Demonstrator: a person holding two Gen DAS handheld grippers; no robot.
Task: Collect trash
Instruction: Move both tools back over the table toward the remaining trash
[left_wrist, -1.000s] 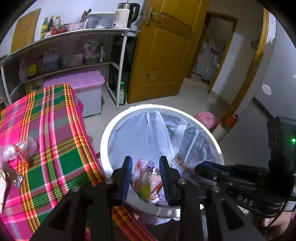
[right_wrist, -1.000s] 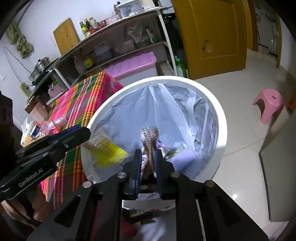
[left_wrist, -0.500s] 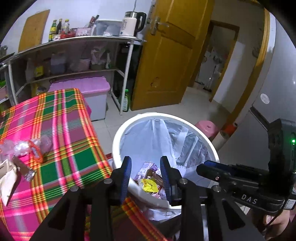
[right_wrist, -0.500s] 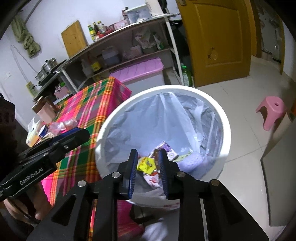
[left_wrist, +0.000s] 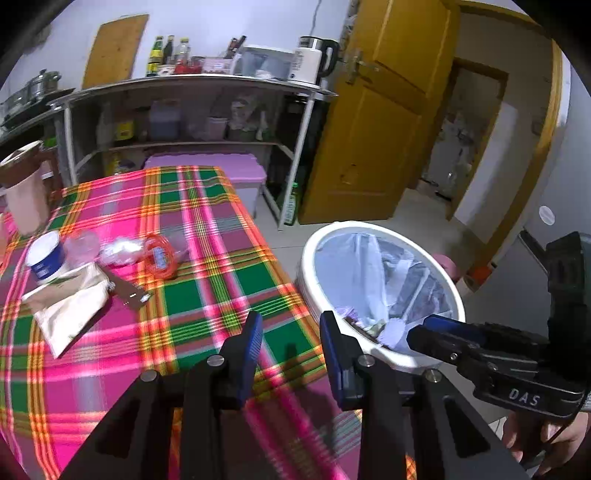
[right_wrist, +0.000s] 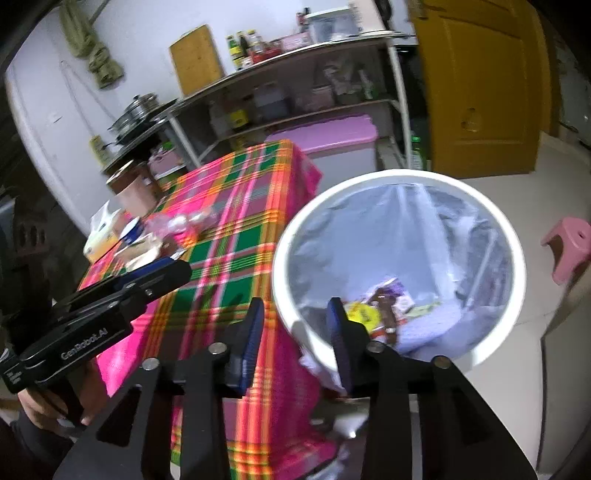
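A white trash bin with a clear liner stands on the floor right of the table; wrappers lie at its bottom. Trash lies on the plaid tablecloth: a clear wrapper with an orange label, crumpled clear plastic, a beige paper bag, a brown wrapper strip. My left gripper is open and empty over the table's near right edge. My right gripper is open and empty over the bin's near rim.
A white and blue tub and a pink cup with a brown rim stand at the table's left. A metal shelf rack, a purple-lidded box and a yellow door lie behind. A pink stool sits right of the bin.
Both grippers released their trash into the bin, opened wider and pulled back and left; the left one now looks over the tabletop.
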